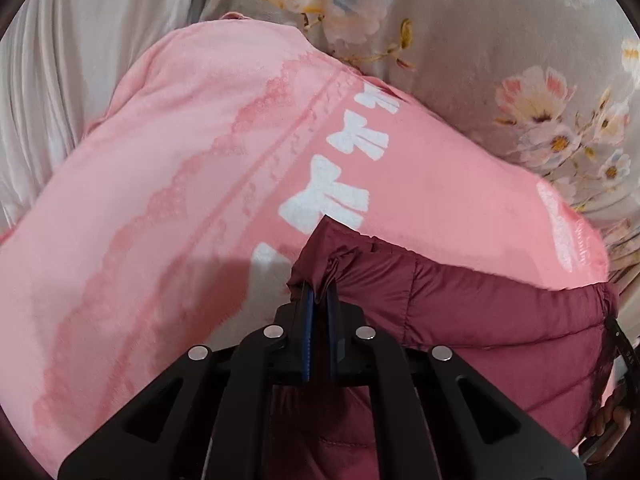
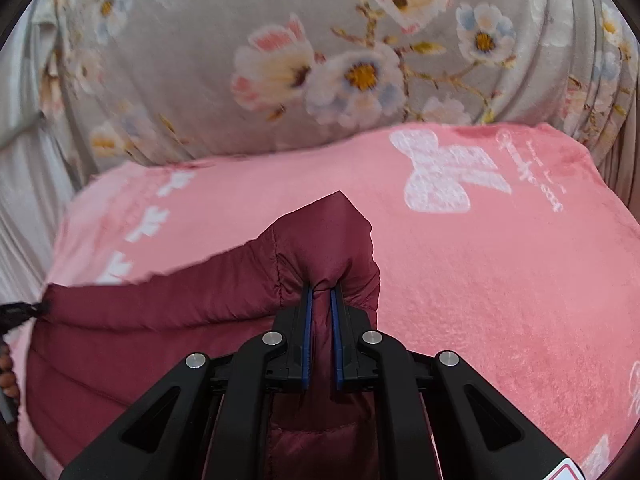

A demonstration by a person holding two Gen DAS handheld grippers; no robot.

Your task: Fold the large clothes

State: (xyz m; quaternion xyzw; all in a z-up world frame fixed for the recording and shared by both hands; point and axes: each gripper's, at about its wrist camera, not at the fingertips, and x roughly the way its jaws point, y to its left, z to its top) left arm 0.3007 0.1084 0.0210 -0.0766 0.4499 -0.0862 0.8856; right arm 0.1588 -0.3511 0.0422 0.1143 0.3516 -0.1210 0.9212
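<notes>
A quilted maroon puffer jacket [image 1: 460, 320] was spread over a pink fleece blanket with white bows [image 1: 160, 200]. Its bunched fabric was pinched tightly by the left gripper [image 1: 320, 294] and by the right gripper [image 2: 322, 292], both nearly closed.

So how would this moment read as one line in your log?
left gripper: shut on maroon jacket | right gripper: shut on maroon jacket | surface: pink blanket

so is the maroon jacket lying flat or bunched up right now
Bunched up. The maroon jacket is gathered into pinched corners, one in the left gripper, one in the right gripper, its edge raised over the pink blanket.
</notes>
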